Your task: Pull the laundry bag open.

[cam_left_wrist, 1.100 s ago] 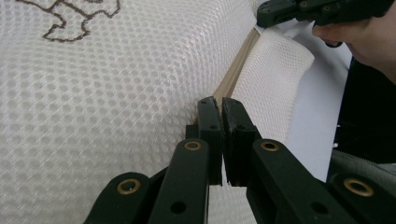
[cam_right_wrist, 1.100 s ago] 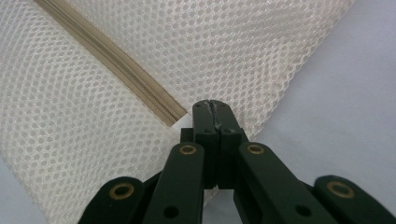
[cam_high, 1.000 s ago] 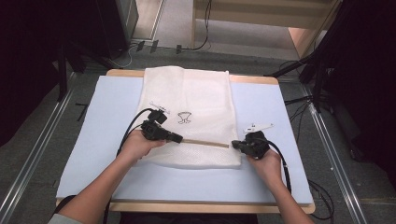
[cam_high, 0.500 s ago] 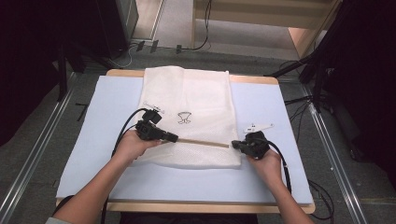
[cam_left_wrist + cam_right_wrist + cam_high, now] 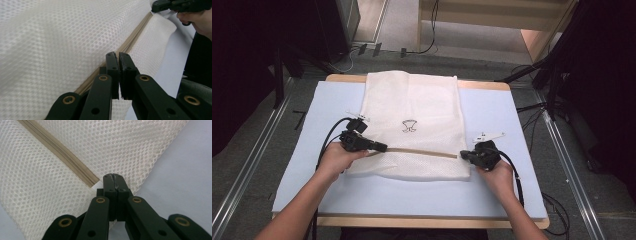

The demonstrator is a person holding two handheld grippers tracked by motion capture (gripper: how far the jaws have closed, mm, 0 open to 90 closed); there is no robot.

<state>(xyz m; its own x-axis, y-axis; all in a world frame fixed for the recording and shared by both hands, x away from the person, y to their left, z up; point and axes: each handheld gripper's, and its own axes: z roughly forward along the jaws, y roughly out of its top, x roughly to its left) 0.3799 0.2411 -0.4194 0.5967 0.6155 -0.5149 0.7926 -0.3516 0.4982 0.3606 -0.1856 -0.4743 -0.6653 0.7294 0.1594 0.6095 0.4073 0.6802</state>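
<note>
A white mesh laundry bag [image 5: 412, 125] is laid flat at centre frame on a pale blue mat [image 5: 302, 180]; a tan zipper [image 5: 422, 151] is run across its lower part, with a small dark logo [image 5: 410, 125] above. The left gripper [image 5: 381, 147] is seen at the zipper's left end, jaws nearly pressed together, zipper beside them. The right gripper [image 5: 114, 178] is pinched shut on the mesh at the zipper's end. Mesh holes and zipper teeth are resolved in the right gripper view.
</note>
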